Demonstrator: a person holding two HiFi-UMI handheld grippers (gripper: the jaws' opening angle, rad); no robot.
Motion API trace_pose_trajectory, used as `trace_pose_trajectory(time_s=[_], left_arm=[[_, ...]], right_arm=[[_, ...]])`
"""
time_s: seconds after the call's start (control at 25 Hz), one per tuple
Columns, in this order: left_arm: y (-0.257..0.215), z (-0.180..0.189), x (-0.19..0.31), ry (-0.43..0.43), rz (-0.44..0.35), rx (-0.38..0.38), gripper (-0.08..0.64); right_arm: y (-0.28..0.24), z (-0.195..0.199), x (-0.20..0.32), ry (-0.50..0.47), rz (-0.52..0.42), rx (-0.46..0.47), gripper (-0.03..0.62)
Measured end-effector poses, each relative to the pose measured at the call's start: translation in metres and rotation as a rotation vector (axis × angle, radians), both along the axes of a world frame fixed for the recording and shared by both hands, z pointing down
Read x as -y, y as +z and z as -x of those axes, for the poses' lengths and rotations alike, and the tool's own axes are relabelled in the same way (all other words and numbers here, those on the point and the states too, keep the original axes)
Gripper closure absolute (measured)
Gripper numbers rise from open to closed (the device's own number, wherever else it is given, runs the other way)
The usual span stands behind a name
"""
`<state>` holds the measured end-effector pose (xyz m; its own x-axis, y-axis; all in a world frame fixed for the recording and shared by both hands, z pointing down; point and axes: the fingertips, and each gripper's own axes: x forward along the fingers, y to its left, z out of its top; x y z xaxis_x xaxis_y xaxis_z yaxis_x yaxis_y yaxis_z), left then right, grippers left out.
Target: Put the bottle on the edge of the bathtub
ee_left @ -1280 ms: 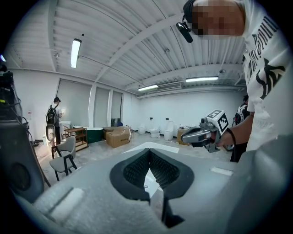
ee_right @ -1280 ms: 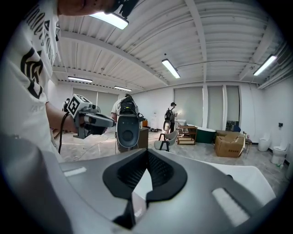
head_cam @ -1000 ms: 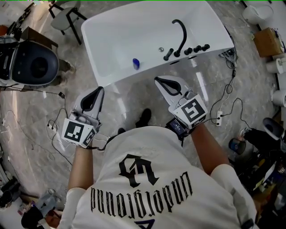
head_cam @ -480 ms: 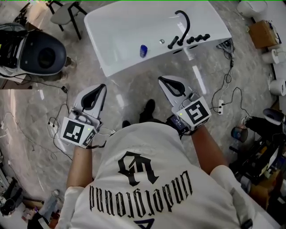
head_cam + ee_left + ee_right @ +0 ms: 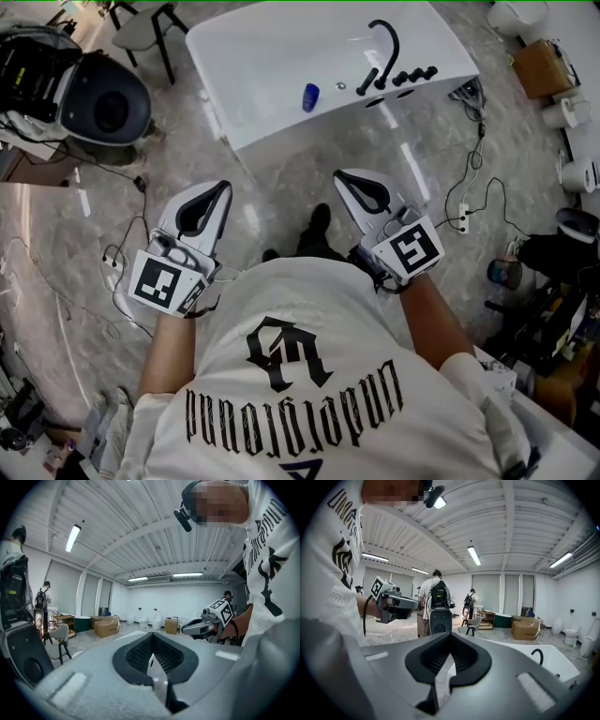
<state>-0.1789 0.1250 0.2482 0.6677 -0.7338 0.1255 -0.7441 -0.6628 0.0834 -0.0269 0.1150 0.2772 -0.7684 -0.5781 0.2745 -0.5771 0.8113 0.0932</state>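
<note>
White bathtub carries a blue bottle on its near rim, beside the black tap. Both forearms reach level toward the bathtub, well short of it. The left gripper and right gripper are closed and empty.

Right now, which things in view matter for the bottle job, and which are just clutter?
Job: blue bottle; white bathtub; left tongs and right tongs, both shut, empty.
Lying about: chair; cardboard box; power strip.
</note>
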Motion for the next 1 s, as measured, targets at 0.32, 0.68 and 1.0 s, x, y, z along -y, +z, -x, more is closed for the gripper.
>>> trace_pose_trajectory(time_s=[0.32,0.68,1.0], left_arm=[[0.002,0.020,-0.041,0.009,-0.012,-0.008,0.552],[-0.003,0.023,-0.069,0.024,-0.020,-0.023,0.552],[-0.008,0.023,-0.088,0.040,-0.021,-0.027,0.552]], right_arm=[[-0.009,0.034,-0.047,0.014,-0.017,0.069,0.591],[-0.015,0.047,-0.079,0.020,-0.026,0.089,0.591],[-0.024,0.048,-0.100,0.026,-0.029,0.087,0.591]])
